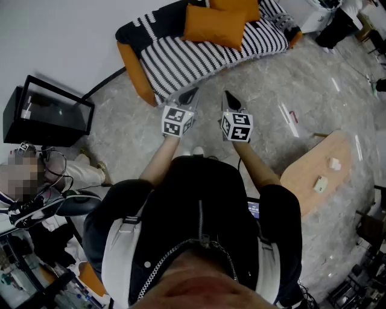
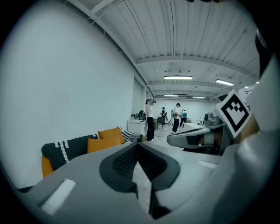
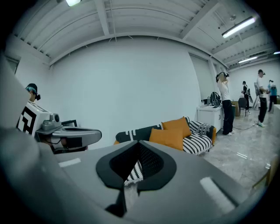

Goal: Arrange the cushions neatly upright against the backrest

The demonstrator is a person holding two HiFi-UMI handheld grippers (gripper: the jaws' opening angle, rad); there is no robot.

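Two orange cushions (image 1: 214,25) (image 1: 238,7) lie on a sofa (image 1: 181,57) with a black-and-white striped cover and orange sides, at the top of the head view. The nearer cushion leans on the seat and the farther one stands behind it. My left gripper (image 1: 192,95) and right gripper (image 1: 230,98) are held side by side over the floor, short of the sofa, both shut and holding nothing. The right gripper view shows both cushions (image 3: 167,137) (image 3: 177,126) beyond its shut jaws (image 3: 139,146). In the left gripper view the cushions (image 2: 107,139) sit left of its shut jaws (image 2: 138,146).
A black glass-fronted box (image 1: 48,111) stands on the floor at the left. A wooden table (image 1: 319,172) with small white items is at the right. A white cabinet (image 3: 213,117) stands past the sofa's end, with several people (image 3: 225,103) beyond it. Grey stone floor lies between me and the sofa.
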